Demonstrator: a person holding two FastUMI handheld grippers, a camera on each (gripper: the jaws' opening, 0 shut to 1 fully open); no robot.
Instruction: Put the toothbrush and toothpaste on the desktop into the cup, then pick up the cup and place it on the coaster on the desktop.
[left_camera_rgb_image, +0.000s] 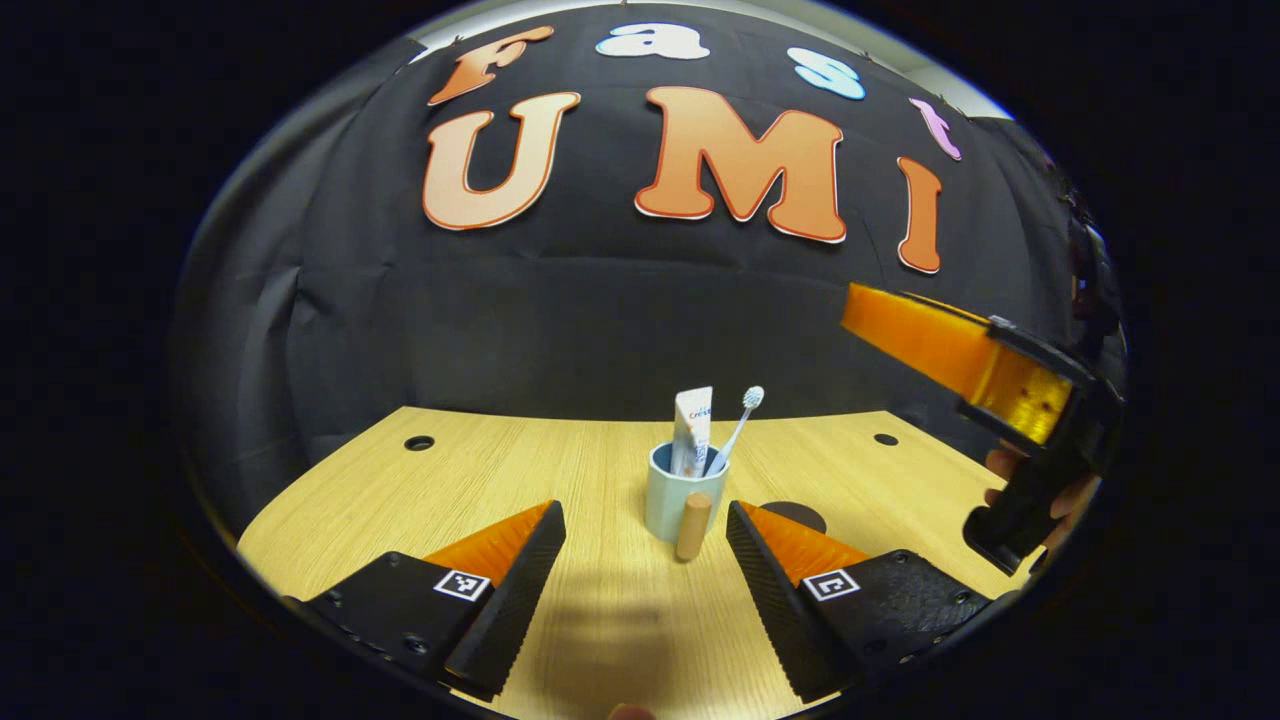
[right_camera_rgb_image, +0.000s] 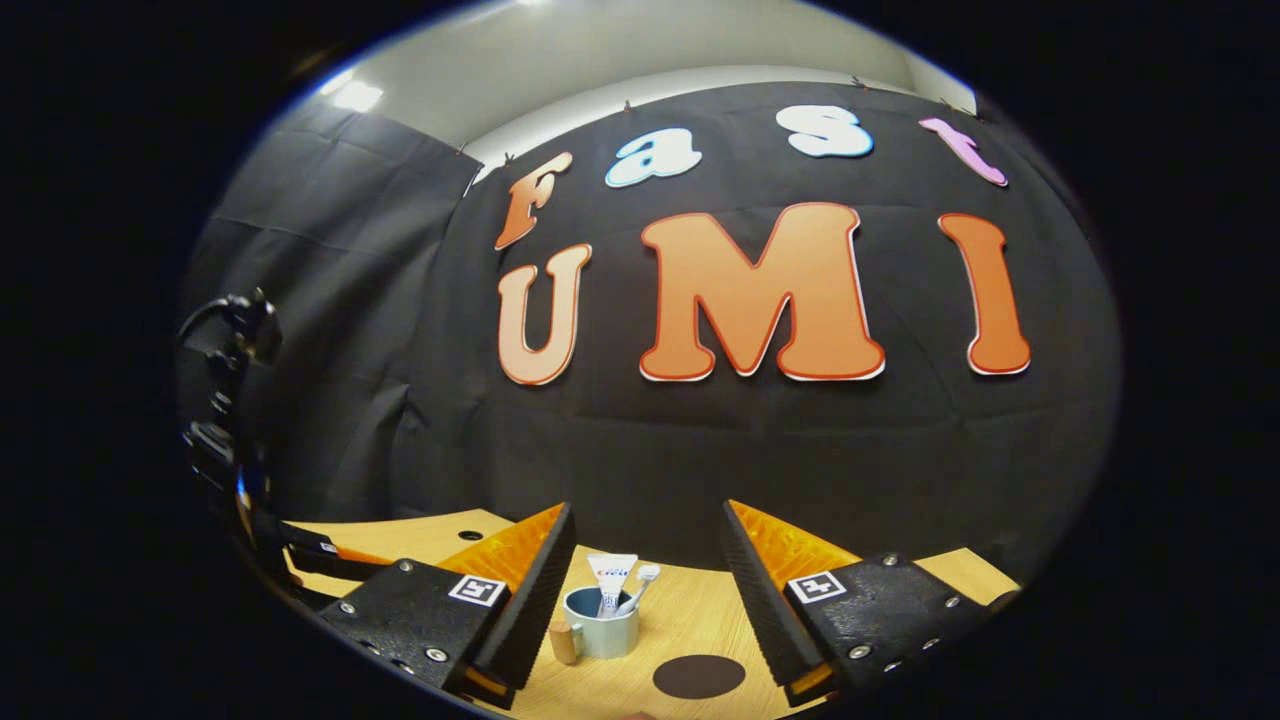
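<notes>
Left gripper view, item list: pale wooden table (left_camera_rgb_image: 480, 480) with round holes near its far edge; at centre, a light blue cylindrical cup (left_camera_rgb_image: 676, 505) with a stubby wooden handle (left_camera_rgb_image: 693, 526) facing the camera, standing upright on the table. Inside the cup, a white toothpaste tube (left_camera_rgb_image: 693, 430) stands upright, flat crimped end up, and a white toothbrush (left_camera_rgb_image: 740, 425) leans toward 1 o'clock, bristle head up; both rise above the rim. A dark round coaster (left_camera_rgb_image: 800, 514) lies flat on the table at about 3 o'clock of the cup, just beside it and partly hidden behind the right-hand finger. Left claw (left_camera_rgb_image: 645, 555): fingers spread wide apart, holding nothing, the cup seen between them but farther off and untouched. At 3 o'clock of the frame, the other gripper held in a person's hand (left_camera_rgb_image: 1020, 490), raised above the table's edge, one finger pointing toward 10 o'clock. Right gripper view, item list: the same table (right_camera_rgb_image: 690, 610); the cup (right_camera_rgb_image: 600, 625) low between the fingers, handle (right_camera_rgb_image: 565, 640) at its 9 o'clock, tube (right_camera_rgb_image: 610, 578) and brush (right_camera_rgb_image: 640, 585) standing in it. The coaster (right_camera_rgb_image: 699, 676) lies at about 5 o'clock of the cup, near it, apart from it, bare. Right claw (right_camera_rgb_image: 648, 600): fingers wide apart, grasping nothing, raised above the table. At 9 o'clock of the frame, the left gripper, mostly in shadow.
</notes>
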